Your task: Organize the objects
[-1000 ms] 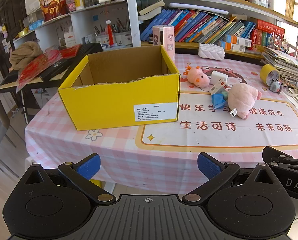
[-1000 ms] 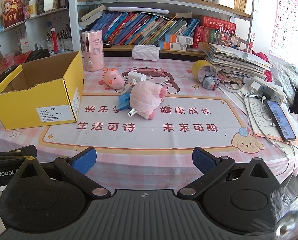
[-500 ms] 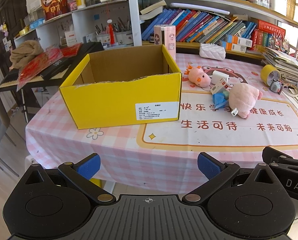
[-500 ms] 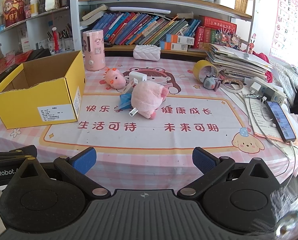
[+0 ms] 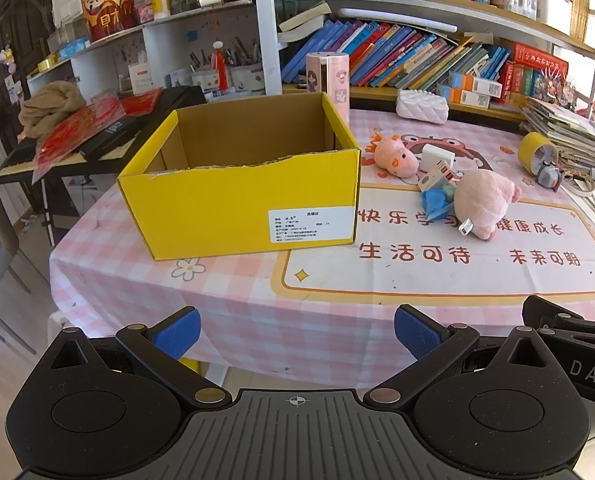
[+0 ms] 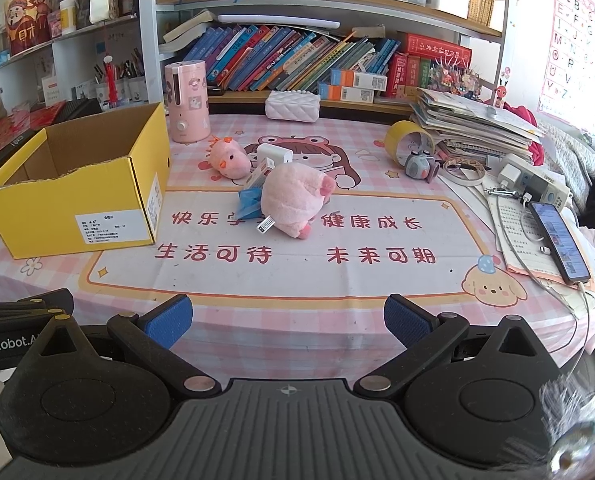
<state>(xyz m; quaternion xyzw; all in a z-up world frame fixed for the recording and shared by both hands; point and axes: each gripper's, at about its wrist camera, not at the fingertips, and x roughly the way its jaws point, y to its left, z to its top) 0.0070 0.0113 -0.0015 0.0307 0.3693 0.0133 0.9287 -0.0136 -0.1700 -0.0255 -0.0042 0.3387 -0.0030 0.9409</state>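
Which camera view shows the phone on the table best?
The right wrist view: the phone lies in full sight on papers at the table's right side, its screen lit. The left wrist view does not show it; its frame ends before that side.

Ahead of the open jaws, the mat (image 6: 281,280) on the worktop bears red Chinese print: 快乐学习 健康成长 on the upper line, partly hidden by a pink plush (image 6: 293,200), and 生活可待 未来可期 below. The yellow box (image 5: 237,208), ahead and left of the jaws, carries a white label (image 5: 311,226) whose print is too small to read. An alphabet poster (image 6: 577,40), far right, shows A to Z. Beside the jaws, the neighbouring gripper body reads "enRobot.A" (image 6: 3,342) in one view and "DAS" (image 5: 591,376) in the other.
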